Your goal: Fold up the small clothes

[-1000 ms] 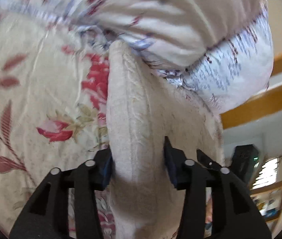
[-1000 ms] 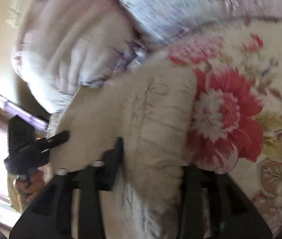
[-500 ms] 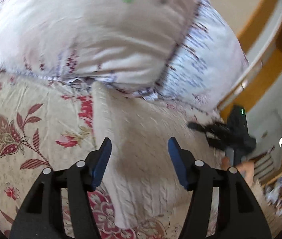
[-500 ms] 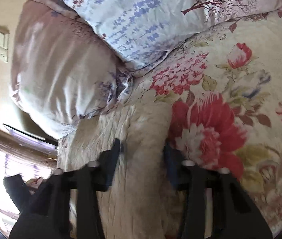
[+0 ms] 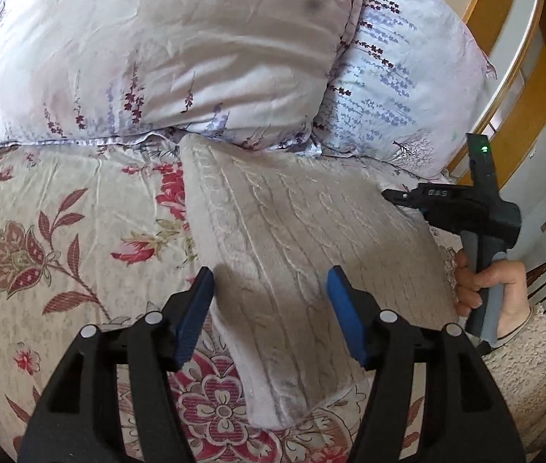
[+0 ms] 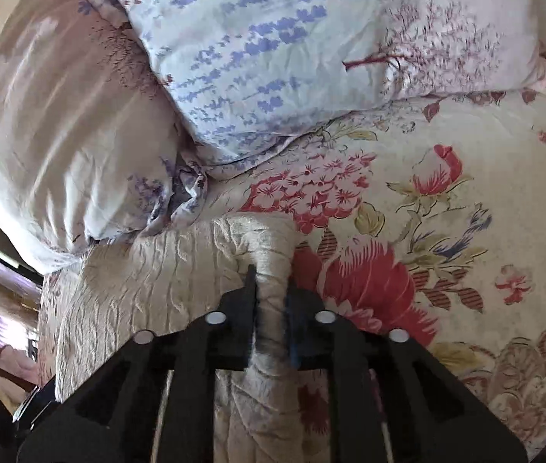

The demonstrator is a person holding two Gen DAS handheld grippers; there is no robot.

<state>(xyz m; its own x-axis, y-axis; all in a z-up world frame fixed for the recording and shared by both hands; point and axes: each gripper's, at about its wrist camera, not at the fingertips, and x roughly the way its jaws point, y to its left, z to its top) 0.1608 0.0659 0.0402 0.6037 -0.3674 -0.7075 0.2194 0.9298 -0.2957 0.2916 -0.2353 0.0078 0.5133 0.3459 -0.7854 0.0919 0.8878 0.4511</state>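
Left wrist view: the left gripper (image 5: 269,310) hangs above the folded cream knit garment (image 5: 296,239), jaws opening, blue pads clear of the cloth on both sides. The garment lies on the floral bedspread (image 5: 53,231), its long axis running from the fingers up towards the 2 pillows (image 5: 157,46), its far end touching them. At the right, a hand (image 5: 492,289) holds the other tool at the garment's far edge.

Right wrist view: the right gripper (image 6: 271,308) pinches that edge's thick fold, jaws opening though the pads seemingly press it, the contact being shadowed. Only this view shows the pinch; only the first shows the garment's whole length. The right gripper is nearer the cloth.
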